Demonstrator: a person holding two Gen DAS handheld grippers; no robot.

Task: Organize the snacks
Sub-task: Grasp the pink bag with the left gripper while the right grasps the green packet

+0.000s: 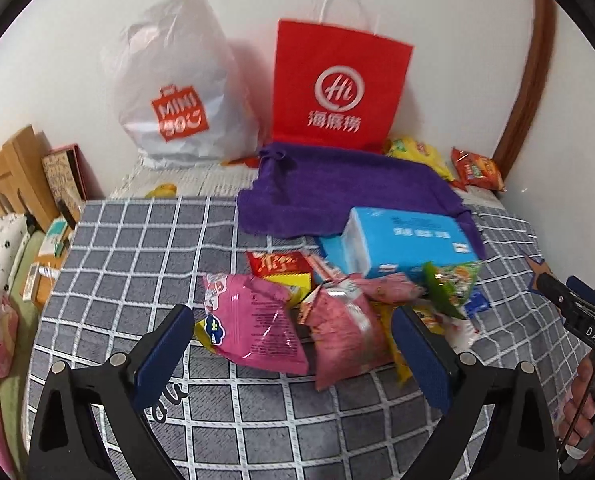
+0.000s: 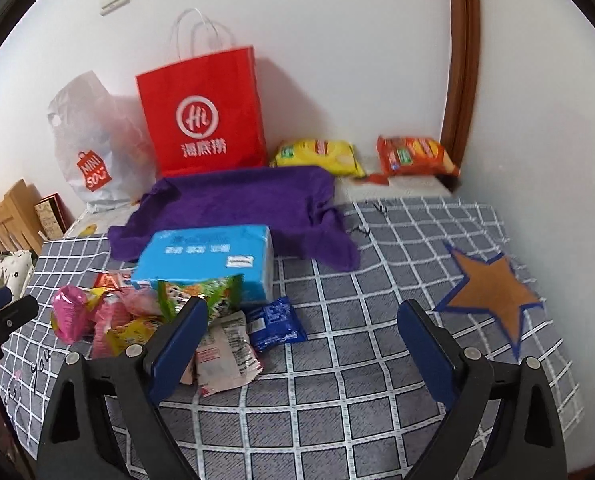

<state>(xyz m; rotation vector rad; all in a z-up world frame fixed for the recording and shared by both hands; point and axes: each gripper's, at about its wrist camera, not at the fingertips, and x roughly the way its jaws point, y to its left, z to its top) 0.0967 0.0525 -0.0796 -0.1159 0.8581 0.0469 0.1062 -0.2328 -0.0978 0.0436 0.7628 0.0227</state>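
Observation:
A heap of snack packets lies on the grey checked blanket (image 1: 137, 264). In the left wrist view my left gripper (image 1: 293, 344) is open, its jaws on either side of two pink packets (image 1: 257, 324), not closed on them. A blue tissue pack (image 1: 409, 240) lies behind the heap, with a green packet (image 1: 449, 284) leaning on it. In the right wrist view my right gripper (image 2: 301, 332) is open and empty over the blanket, just right of the heap; a white packet (image 2: 225, 352) and a small blue packet (image 2: 273, 324) lie by its left finger (image 2: 177, 344).
A purple towel (image 2: 237, 204) lies behind the tissue pack. A red paper bag (image 2: 201, 112) and a white plastic bag (image 2: 93, 152) stand against the wall. A yellow packet (image 2: 317, 156) and an orange packet (image 2: 413, 156) lie in the far corner. A wooden headboard (image 1: 5, 184) is at left.

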